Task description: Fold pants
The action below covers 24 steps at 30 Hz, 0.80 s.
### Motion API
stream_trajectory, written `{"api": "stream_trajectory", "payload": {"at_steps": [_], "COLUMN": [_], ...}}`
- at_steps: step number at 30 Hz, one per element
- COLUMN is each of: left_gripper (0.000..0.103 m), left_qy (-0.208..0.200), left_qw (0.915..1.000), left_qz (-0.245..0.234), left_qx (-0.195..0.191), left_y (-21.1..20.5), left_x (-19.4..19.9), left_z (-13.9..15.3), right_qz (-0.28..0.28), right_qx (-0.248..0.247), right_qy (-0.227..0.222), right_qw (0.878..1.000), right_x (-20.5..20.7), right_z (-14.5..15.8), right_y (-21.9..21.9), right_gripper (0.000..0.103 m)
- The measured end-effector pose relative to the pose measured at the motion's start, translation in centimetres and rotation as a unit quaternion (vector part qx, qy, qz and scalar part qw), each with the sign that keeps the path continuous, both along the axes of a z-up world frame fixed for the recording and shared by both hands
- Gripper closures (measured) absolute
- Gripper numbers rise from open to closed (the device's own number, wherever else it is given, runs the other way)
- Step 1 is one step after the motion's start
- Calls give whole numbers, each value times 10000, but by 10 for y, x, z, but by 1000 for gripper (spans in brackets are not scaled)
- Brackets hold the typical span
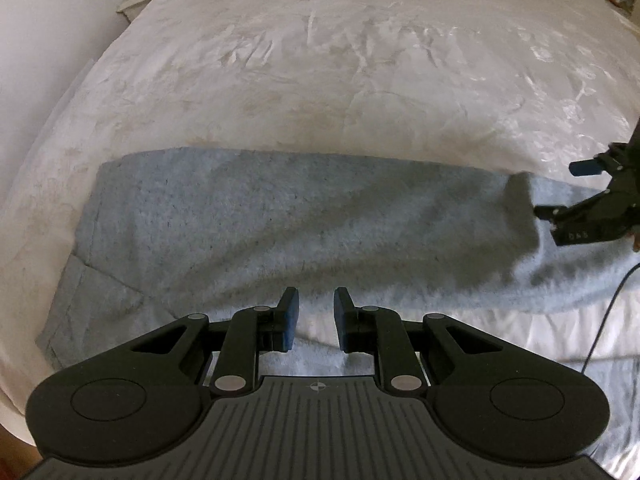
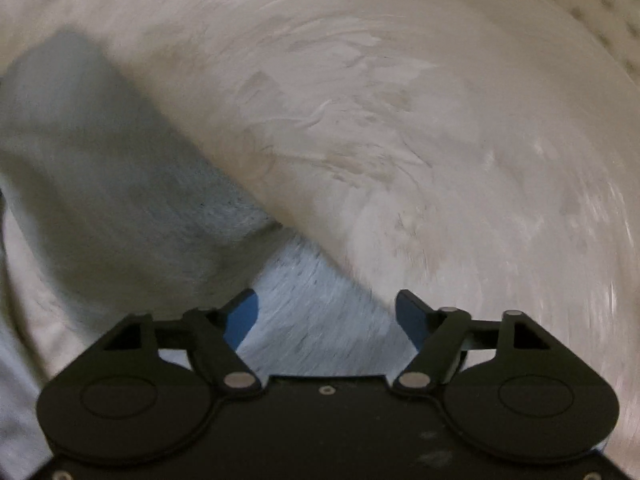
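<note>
Grey sweatpants spread across the bed, one end doubled over. Left hand-held gripper parted, empty, above the near edge. Right hand-held gripper parted over fabric; likely snagging or dragging the fold askew.

Right wrist view is all motion smear, the grey pants just a blur. Right gripper is cut off at the frame edge.

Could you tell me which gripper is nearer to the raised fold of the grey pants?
Right. The right gripper is right beside the raised fold, open. The left gripper hovers open over the pants' near edge, apart from it.
</note>
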<state>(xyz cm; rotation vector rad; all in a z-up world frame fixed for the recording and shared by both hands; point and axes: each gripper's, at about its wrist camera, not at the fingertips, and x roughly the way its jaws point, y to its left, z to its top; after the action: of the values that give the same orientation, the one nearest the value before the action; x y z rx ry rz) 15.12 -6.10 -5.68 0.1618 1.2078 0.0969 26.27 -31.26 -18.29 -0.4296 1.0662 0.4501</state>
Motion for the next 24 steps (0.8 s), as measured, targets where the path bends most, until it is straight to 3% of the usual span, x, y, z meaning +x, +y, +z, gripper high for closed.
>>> {"api": "stream_trajectory", "payload": {"at_steps": [3,7,9,11,16,24], "left_gripper": [84,84,84,84,84,84], "left_qy": [8,-24,7,65,99,232], "left_qw": [10000,9999,9999,9999,9997,9962], "left_qz": [99,124,125,131,91,104], "left_qx": [4,43,36,21,-192,-832], "left_y": [-1,-3,-3,-4,-4,-3], "left_x": [6,9,10,12,21,49], "left_z": [-1,-3,-5,-8,-9,-17], "right_qz": [495,725,704,560,617,750], "right_qx": [-82,112,343,480,444,484], "right_qy": [224,591,808,911,586,-20], "right_qw": [9985,9956,9937,9931,9954,9960], "right_x": [12,22,27,26,-4,-95], "right_z": [-16,-27,-27,-26,-3,48], "right_y": [0,-4,-9,-13,-19,-4], "right_gripper": [19,22,45,96,97,97]}}
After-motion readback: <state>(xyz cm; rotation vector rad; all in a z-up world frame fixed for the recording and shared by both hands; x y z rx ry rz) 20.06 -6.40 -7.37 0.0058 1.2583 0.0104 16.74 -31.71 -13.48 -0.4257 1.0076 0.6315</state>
